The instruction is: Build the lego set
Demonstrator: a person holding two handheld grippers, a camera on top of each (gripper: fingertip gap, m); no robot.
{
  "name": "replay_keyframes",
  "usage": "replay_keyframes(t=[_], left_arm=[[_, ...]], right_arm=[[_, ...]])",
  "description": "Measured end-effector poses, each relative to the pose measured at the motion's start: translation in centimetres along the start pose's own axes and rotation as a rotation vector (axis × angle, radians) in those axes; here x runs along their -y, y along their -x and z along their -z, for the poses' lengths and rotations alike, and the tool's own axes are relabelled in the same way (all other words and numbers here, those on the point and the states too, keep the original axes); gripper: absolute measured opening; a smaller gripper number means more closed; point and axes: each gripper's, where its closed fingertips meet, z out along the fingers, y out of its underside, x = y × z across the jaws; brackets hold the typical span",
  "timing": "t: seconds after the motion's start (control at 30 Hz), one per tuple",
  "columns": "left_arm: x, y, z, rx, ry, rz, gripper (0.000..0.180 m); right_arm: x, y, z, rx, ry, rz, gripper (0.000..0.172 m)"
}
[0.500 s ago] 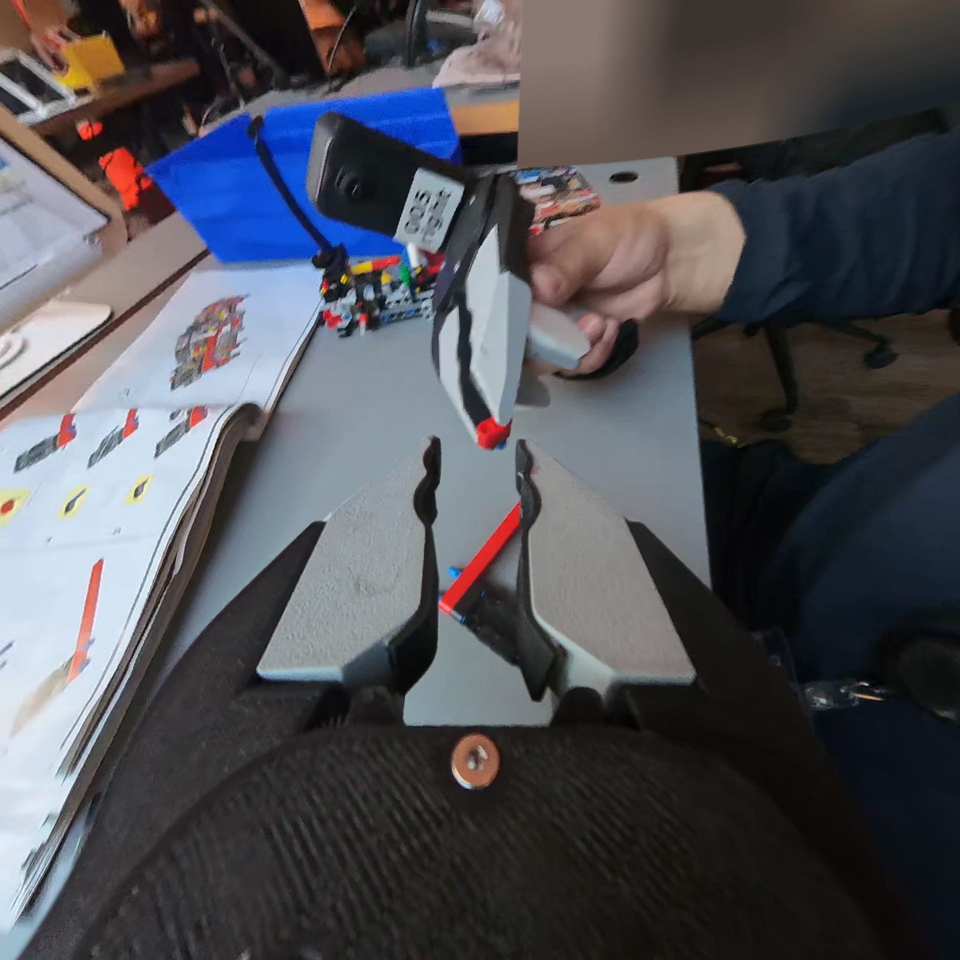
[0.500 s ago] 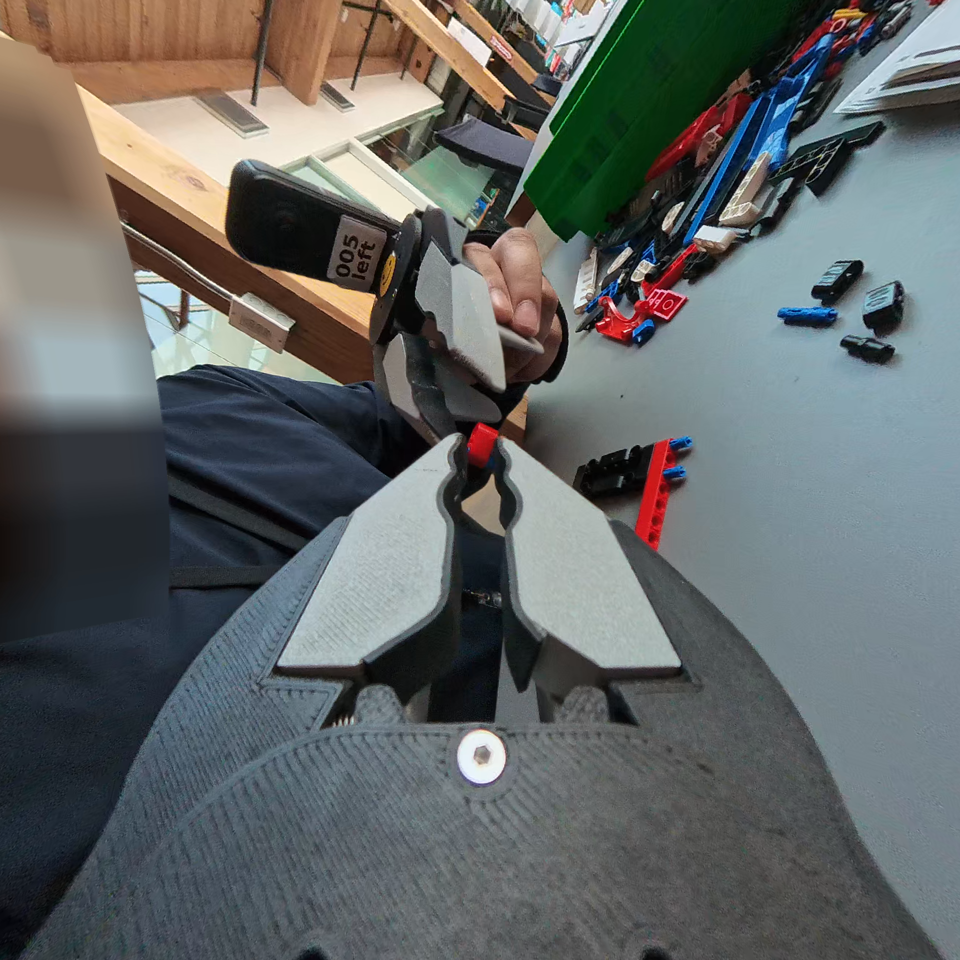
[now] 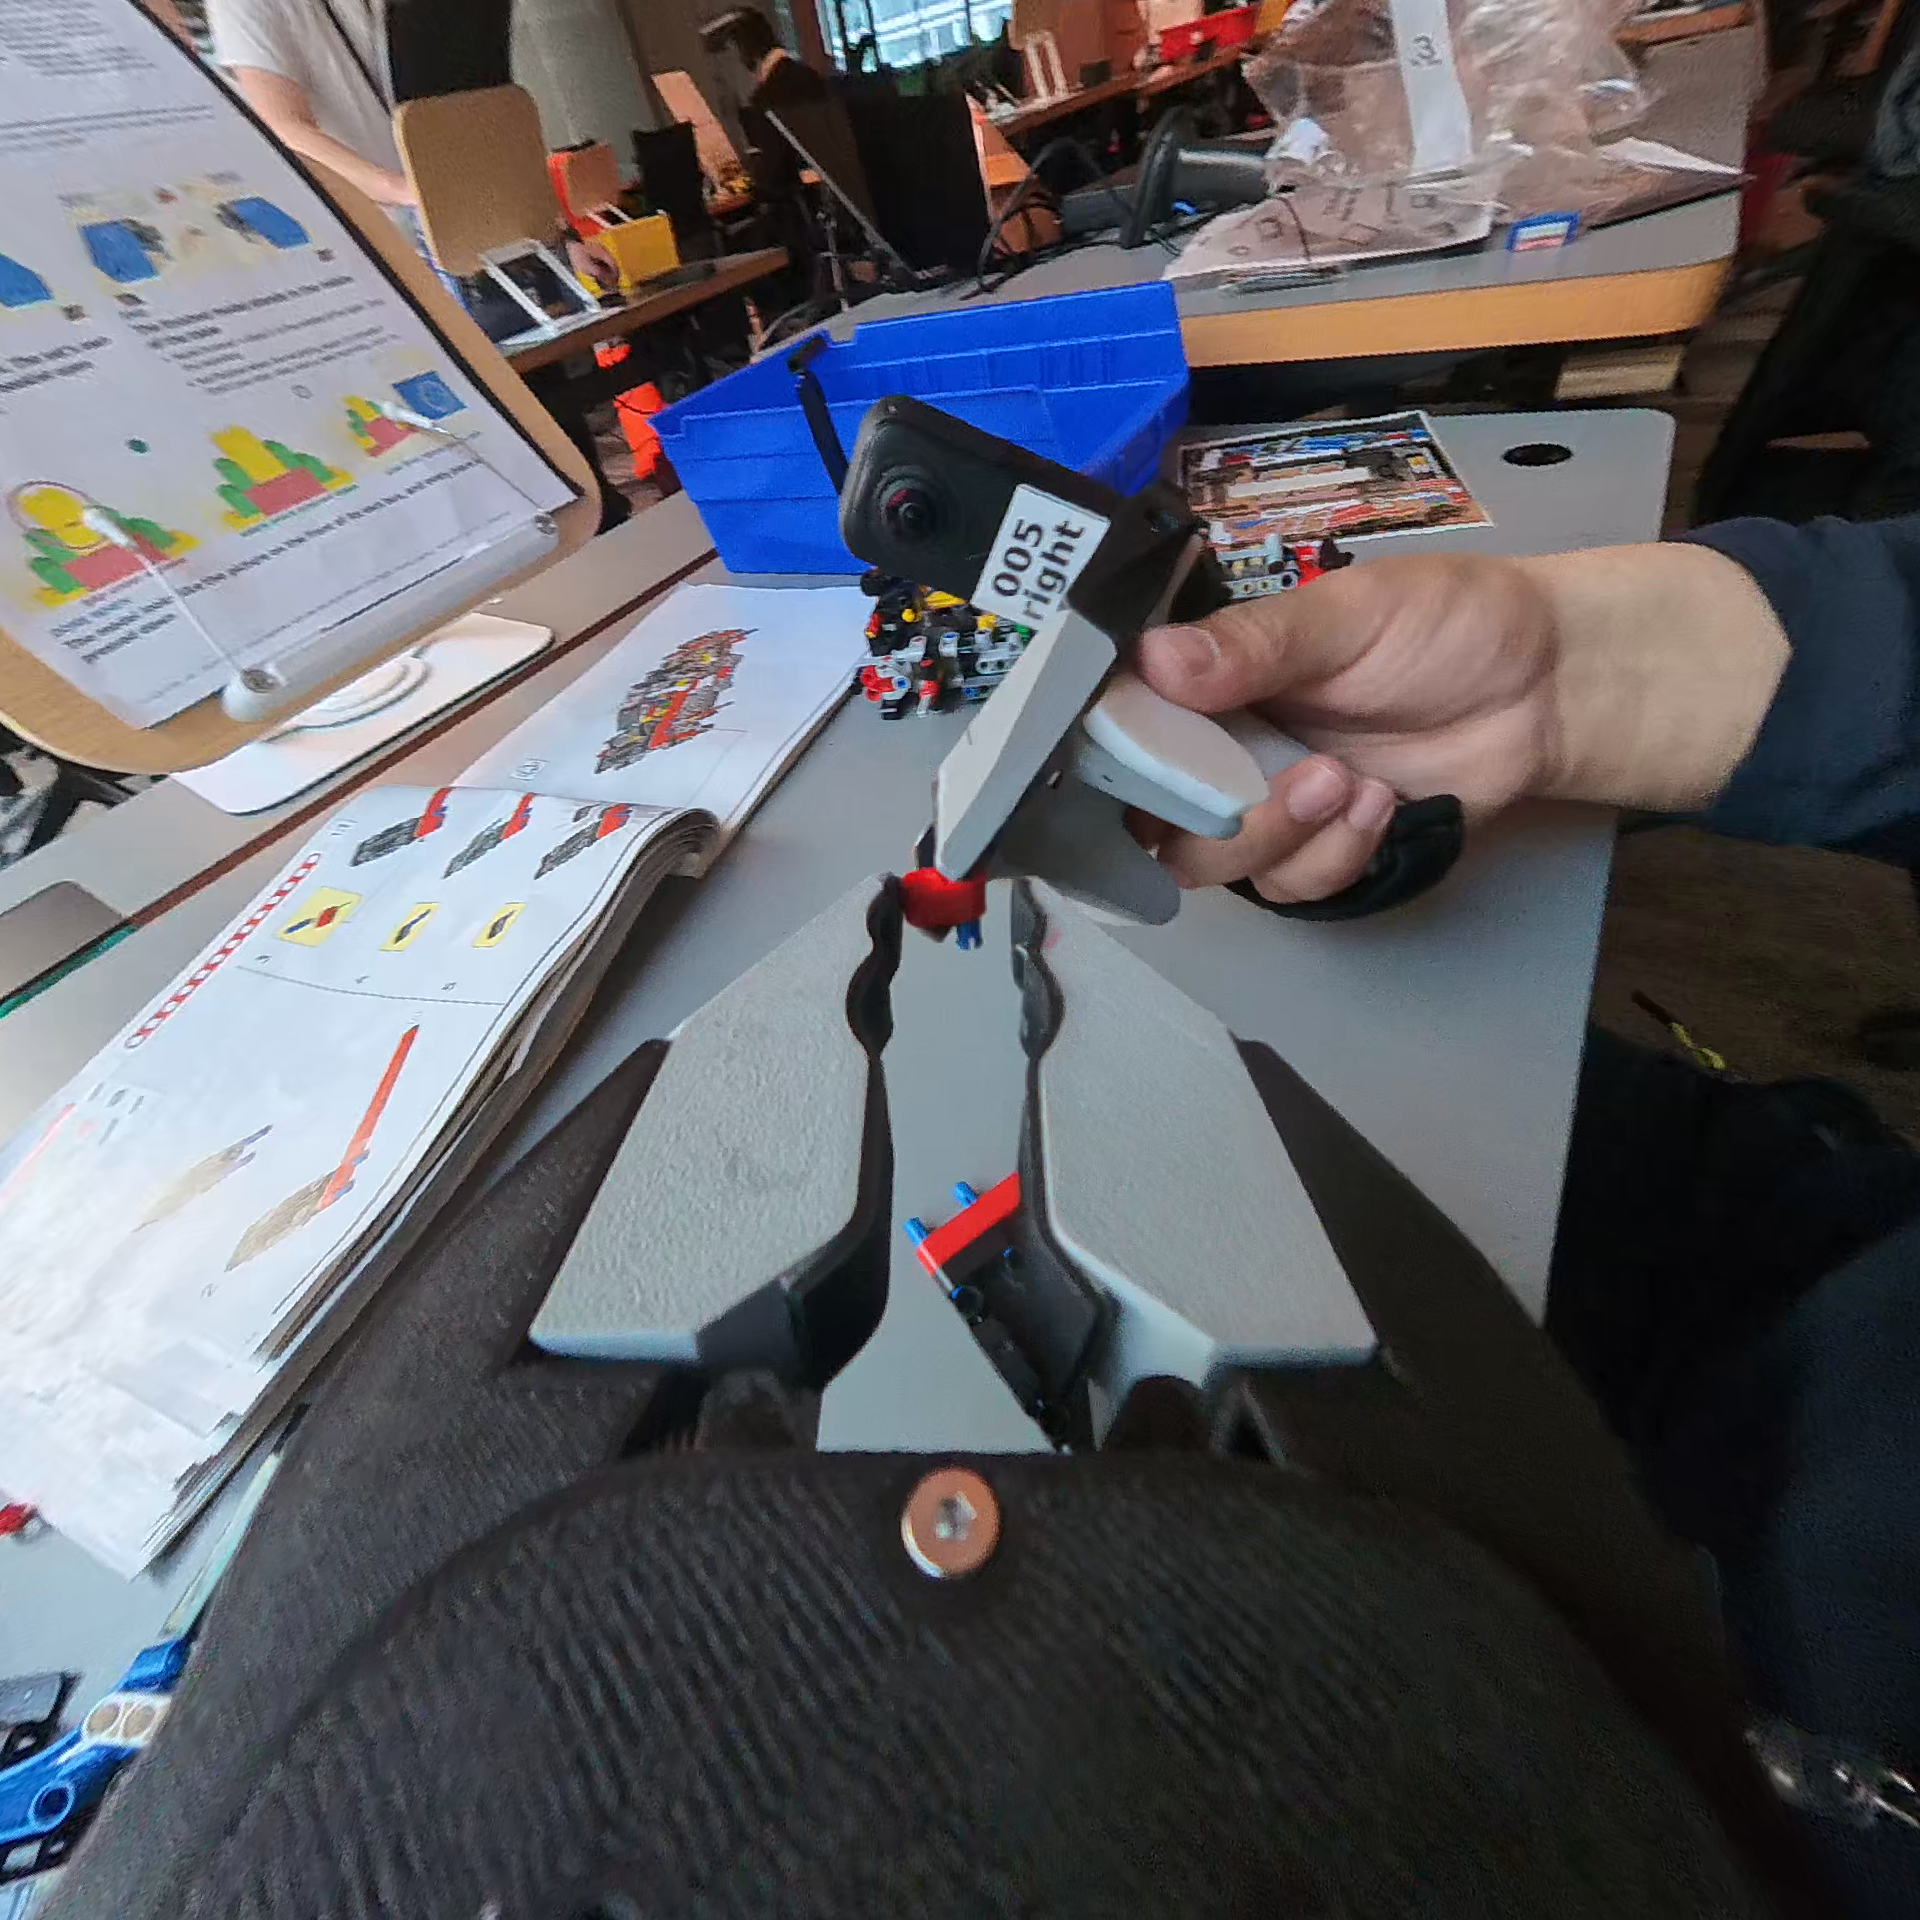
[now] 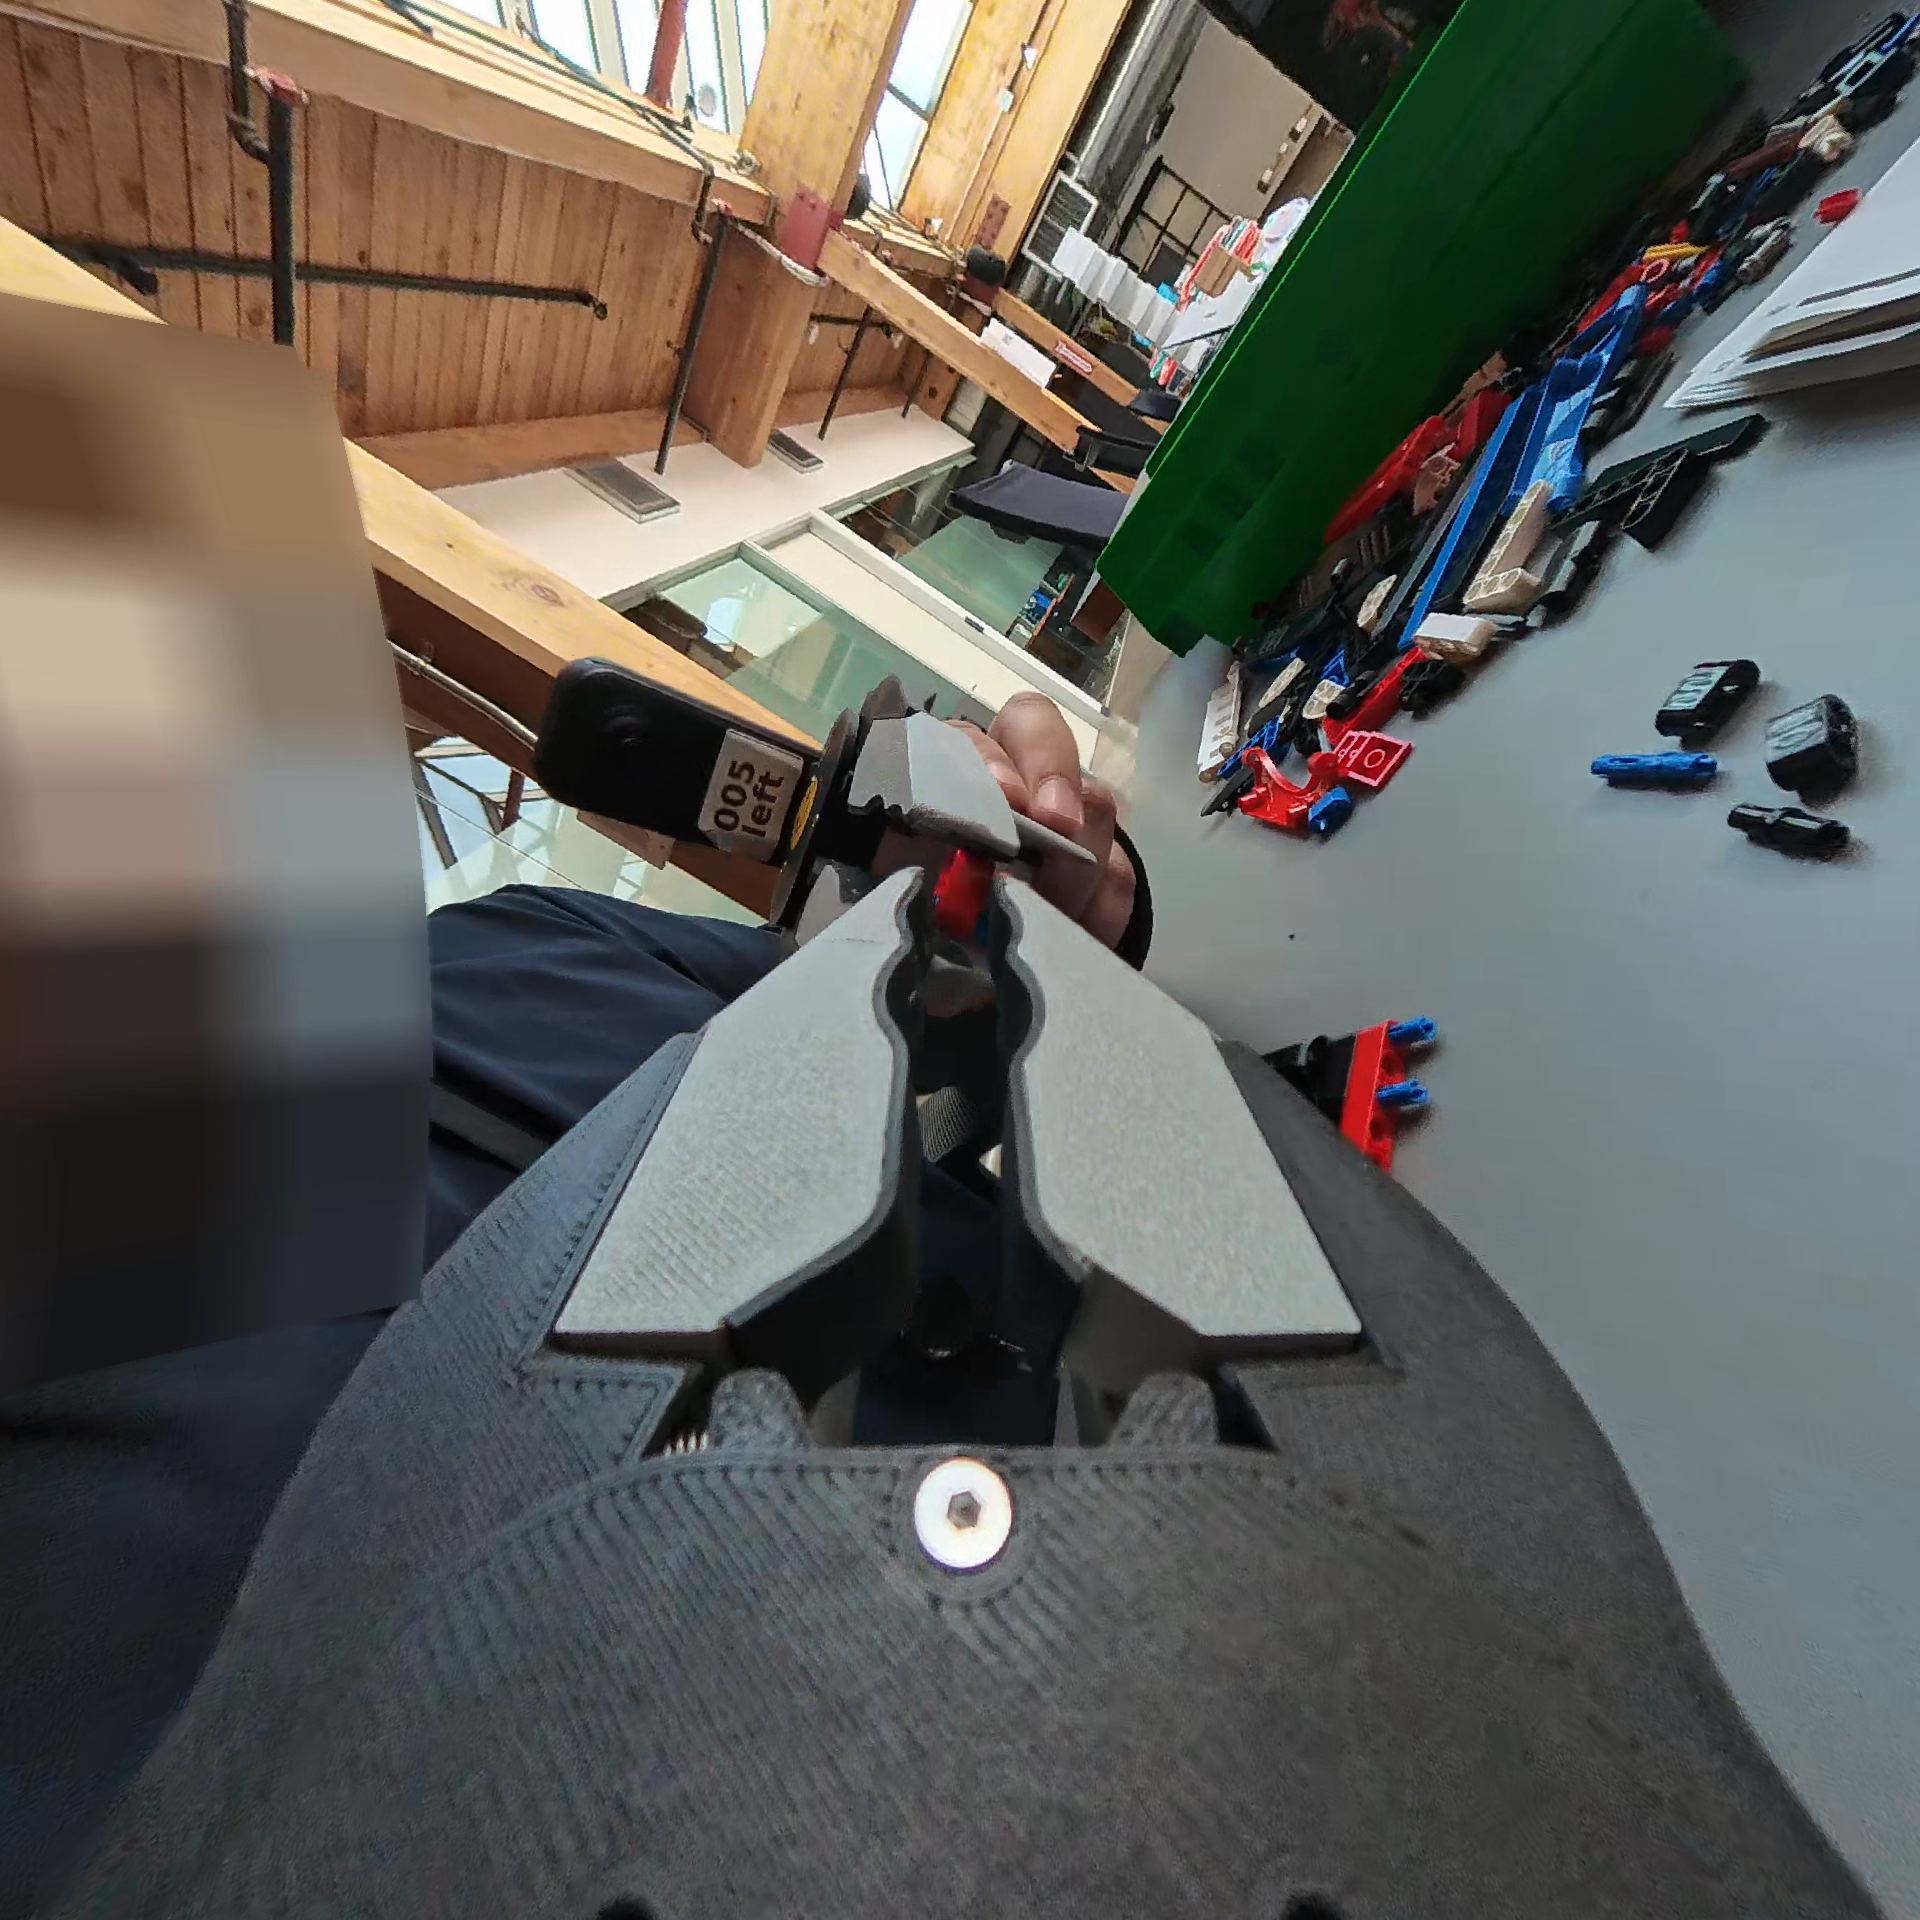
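Between the fingertips of the left hand-held gripper [image 3: 951, 914], whose jaws stand narrowly apart, sits a small red piece [image 3: 940, 898] with a blue pin, touching the left pad only. The right hand-held gripper [image 4: 954, 906] pinches that piece. Close squarely before any release. Farther back on the tabletop [image 3: 1351, 1039] lies an open instruction booklet [image 3: 416, 987].
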Motion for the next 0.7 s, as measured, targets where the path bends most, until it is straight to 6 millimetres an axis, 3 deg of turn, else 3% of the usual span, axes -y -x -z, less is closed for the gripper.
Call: replay_keyframes(t=[0.23,0.33,0.5,0.7], left_arm=[[-0.9,0.8,-0.3,0.069,0.036,-0.069,0.014],[-2.2,1.0,-0.9,0.106,0.112,-0.159,0.014],[-3.7,1.0,-1.5,0.134,0.228,-0.247,0.014],[-4.4,1.4,-1.7,0.156,0.286,-0.293,0.014]], right_arm=[[0.2,-1.2,0.0,-0.068,-0.035,-0.014,0.006],[-0.1,-2.2,0.2,-0.151,-0.010,0.014,0.015],[-0.6,-4.2,0.5,-0.407,0.085,0.203,0.008],[-0.6,-4.8,0.7,-0.621,0.170,0.422,0.005]])
